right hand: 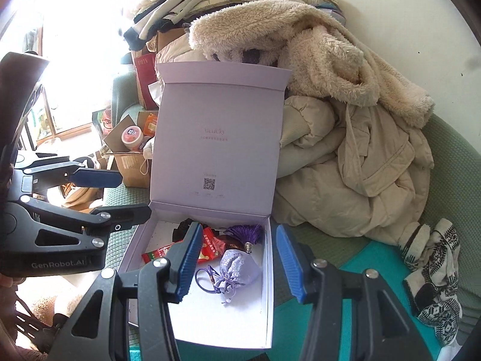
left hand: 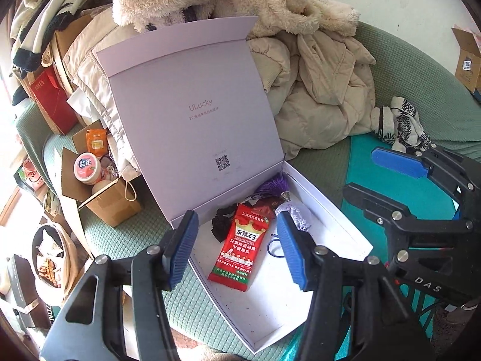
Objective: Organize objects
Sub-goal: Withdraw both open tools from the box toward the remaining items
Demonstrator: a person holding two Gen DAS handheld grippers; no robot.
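Observation:
A lavender gift box (left hand: 330,207) (right hand: 269,270) lies on a green sofa with its lid (left hand: 195,105) (right hand: 216,138) standing upright. Inside lie a red snack packet (left hand: 240,246) (right hand: 213,248), a purple tassel (left hand: 272,188) (right hand: 246,233), a lavender drawstring pouch (right hand: 237,267), a black lace piece (left hand: 221,219) and a blue cord loop (right hand: 204,279). My left gripper (left hand: 237,252) (right hand: 111,197) hovers open above the box's left part, with nothing between its pads. My right gripper (right hand: 239,263) (left hand: 387,183) hovers open over the right part, also with nothing in it.
Beige coats and a fleece (left hand: 315,75) (right hand: 360,150) are heaped behind the box. Patterned socks (left hand: 399,123) (right hand: 436,255) lie to the right on a teal cloth. On the left stand a cardboard box holding a jar (left hand: 99,186), a red bag (left hand: 51,99) and a snack bowl (left hand: 51,261).

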